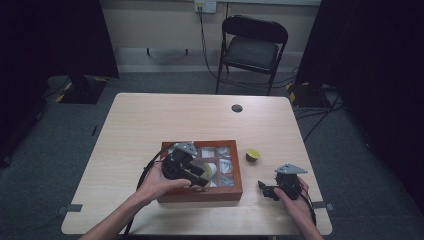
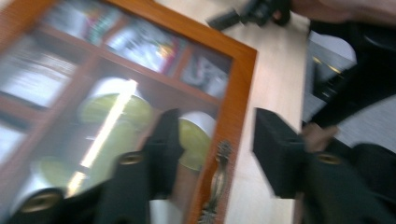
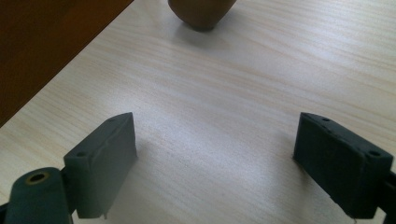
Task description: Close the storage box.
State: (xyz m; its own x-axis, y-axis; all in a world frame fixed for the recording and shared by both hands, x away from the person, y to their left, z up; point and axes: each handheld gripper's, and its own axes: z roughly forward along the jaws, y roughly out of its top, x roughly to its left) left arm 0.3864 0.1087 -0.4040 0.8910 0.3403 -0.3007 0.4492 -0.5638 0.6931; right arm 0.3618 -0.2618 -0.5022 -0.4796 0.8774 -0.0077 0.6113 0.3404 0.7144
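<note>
Pale wooden table (image 1: 150, 125) with compartmented wooden box (image 1: 200, 192), small brown-yellow capsule (image 1: 252, 155), dark round disc (image 1: 237, 108).

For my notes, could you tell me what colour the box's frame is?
Reddish-brown wooden box, best seen in the high view.

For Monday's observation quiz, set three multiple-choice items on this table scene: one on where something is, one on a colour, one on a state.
1. Where does the loose capsule stand?
A. inside the box
B. on the table right of the wooden box
C. on the chair

2. What colour is the capsule's top?
A. yellow-green
B. blue
C. red

3. How does the right gripper stand?
A. shut on the capsule
B. clamped on the box rim
C. open over bare table

Answers: 1 B, the high view shows it on the tabletop just off the box's right side; 2 A, its lid shows yellow-green from above; 3 C, the right gripper view shows its jaws wide apart with only wood grain between them.
</note>
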